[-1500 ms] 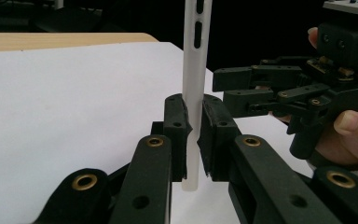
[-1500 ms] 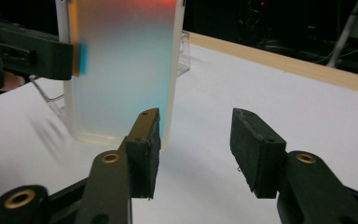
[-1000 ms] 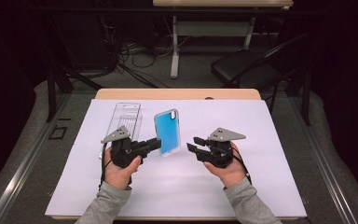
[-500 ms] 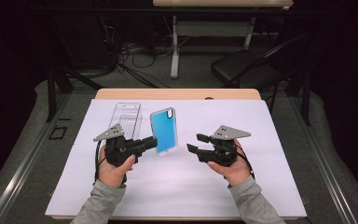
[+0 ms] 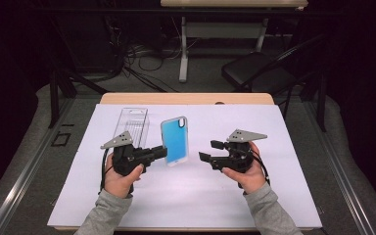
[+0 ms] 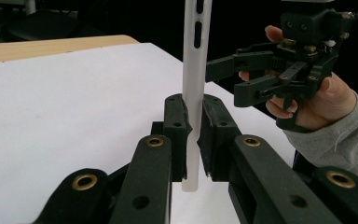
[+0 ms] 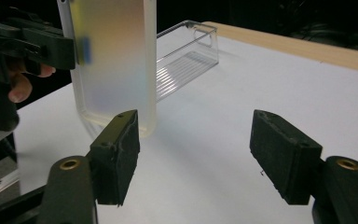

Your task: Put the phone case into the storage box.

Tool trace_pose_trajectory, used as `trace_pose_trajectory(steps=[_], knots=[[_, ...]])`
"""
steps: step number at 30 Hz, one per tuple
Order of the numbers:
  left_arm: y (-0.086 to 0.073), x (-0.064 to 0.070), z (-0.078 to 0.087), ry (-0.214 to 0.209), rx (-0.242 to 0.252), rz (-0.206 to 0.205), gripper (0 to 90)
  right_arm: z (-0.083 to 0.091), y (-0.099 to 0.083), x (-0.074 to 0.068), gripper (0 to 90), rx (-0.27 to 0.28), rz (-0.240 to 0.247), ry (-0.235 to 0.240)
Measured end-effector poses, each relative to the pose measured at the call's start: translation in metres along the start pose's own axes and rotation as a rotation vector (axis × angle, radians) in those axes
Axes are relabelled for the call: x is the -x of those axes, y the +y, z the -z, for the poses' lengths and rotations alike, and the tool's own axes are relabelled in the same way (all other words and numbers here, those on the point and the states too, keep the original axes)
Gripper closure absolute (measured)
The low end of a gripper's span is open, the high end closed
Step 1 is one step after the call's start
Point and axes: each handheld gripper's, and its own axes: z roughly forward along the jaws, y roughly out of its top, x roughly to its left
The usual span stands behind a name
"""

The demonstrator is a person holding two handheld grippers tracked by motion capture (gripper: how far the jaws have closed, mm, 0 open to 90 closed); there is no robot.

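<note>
Case (image 5: 175, 141): held upright above the counter (image 5: 293, 196), pinched at its lower edge.
Left tongs (image 5: 162, 153): clamped on the case.
Right tongs (image 5: 209, 151): jaws spread, at 3 o'clock from the case, apart from it.

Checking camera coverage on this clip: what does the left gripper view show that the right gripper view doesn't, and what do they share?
Left gripper view: the left tool shut on the phone case, seen edge-on, with the open right tool beyond. Right gripper view: the case's broad frosted face, the clear plastic package lying behind it, and its own jaws spread wide. Both: the case held upright over the white sheet.
</note>
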Motion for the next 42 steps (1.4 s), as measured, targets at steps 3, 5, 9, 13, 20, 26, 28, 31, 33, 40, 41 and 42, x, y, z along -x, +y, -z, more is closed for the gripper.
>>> trace_pose_trajectory(steps=[3,5,9,13,20,26,28,31,33,40,41,42], knots=[[-0.001,0.001,-0.003,-0.009,-0.007,-0.004,82.2,0.0,0.0,0.001,29.9,-0.018,-0.025,0.003],[-0.002,0.001,-0.004,-0.011,-0.013,-0.006,82.2,0.001,-0.001,0.0,26.5,-0.029,-0.006,0.027],[-0.002,0.002,-0.005,-0.025,-0.017,-0.006,82.2,0.0,-0.002,-0.002,33.3,-0.027,0.022,0.024],[-0.002,0.004,-0.006,-0.037,-0.021,-0.01,82.2,0.003,0.0,-0.002,40.7,0.008,0.051,0.038],[-0.003,0.007,-0.01,-0.056,-0.024,-0.011,82.2,0.005,0.0,-0.003,51.2,0.027,0.07,0.095],[-0.004,0.009,-0.012,-0.067,-0.032,-0.014,82.2,0.004,0.0,-0.005,51.9,0.029,0.061,0.106],[-0.004,0.01,-0.013,-0.073,-0.033,-0.015,82.2,0.004,0.0,-0.006,52.2,0.032,0.063,0.109],[-0.005,0.011,-0.015,-0.079,-0.035,-0.015,82.2,0.004,0.0,-0.008,52.4,0.046,0.067,0.116],[-0.005,0.012,-0.015,-0.083,-0.038,-0.016,82.2,0.005,0.0,-0.009,54.4,0.05,0.059,0.13],[-0.005,0.015,-0.017,-0.096,-0.037,-0.02,82.2,0.004,-0.001,-0.01,58.6,0.038,0.043,0.163],[-0.005,0.015,-0.017,-0.1,-0.038,-0.02,82.2,0.004,-0.001,-0.01,58.8,0.04,0.039,0.166],[-0.005,0.015,-0.017,-0.102,-0.038,-0.019,82.2,0.004,-0.001,-0.01,59.1,0.038,0.033,0.175]])
